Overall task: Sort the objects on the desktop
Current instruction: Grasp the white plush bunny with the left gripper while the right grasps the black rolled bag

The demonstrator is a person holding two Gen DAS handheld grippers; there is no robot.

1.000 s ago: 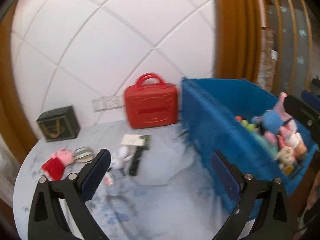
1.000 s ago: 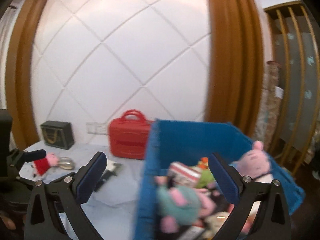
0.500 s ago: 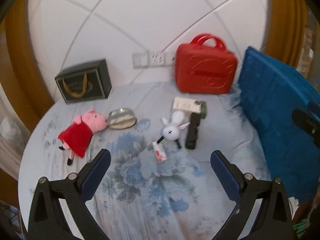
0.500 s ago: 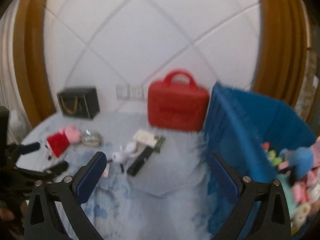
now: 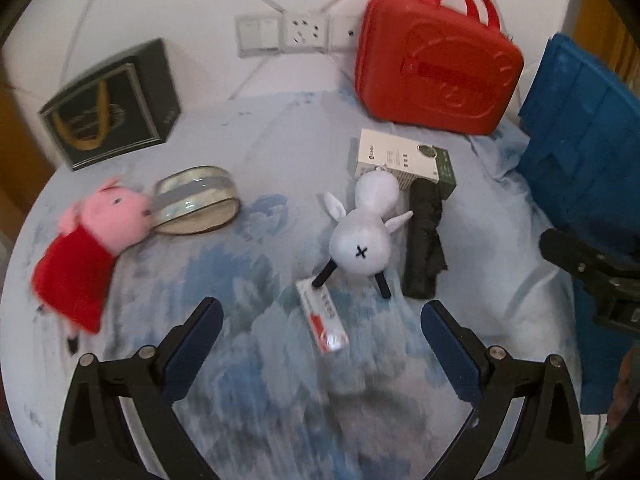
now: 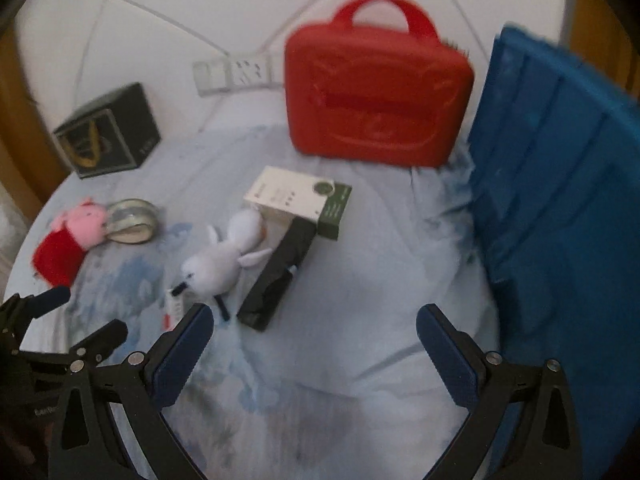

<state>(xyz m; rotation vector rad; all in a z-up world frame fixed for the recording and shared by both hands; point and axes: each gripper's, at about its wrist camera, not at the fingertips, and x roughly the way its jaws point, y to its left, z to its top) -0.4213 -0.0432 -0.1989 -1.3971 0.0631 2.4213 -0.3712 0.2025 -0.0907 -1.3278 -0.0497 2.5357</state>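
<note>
both grippers, left gripper (image 5: 320, 320) and right gripper (image 6: 314, 324), hover with fingers spread wide and empty; next pick is probably the small tube (image 5: 322, 316) on the desk (image 5: 248, 380), needing a lower, centred approach.

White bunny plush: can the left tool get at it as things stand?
Probably yes. The left tool is open and empty, the white bunny plush lies uncovered ahead, with only a small tube at its feet.

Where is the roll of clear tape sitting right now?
In the left wrist view the tape roll lies left of centre on the tablecloth, against the pink pig plush, in front of the dark gift box.
</note>
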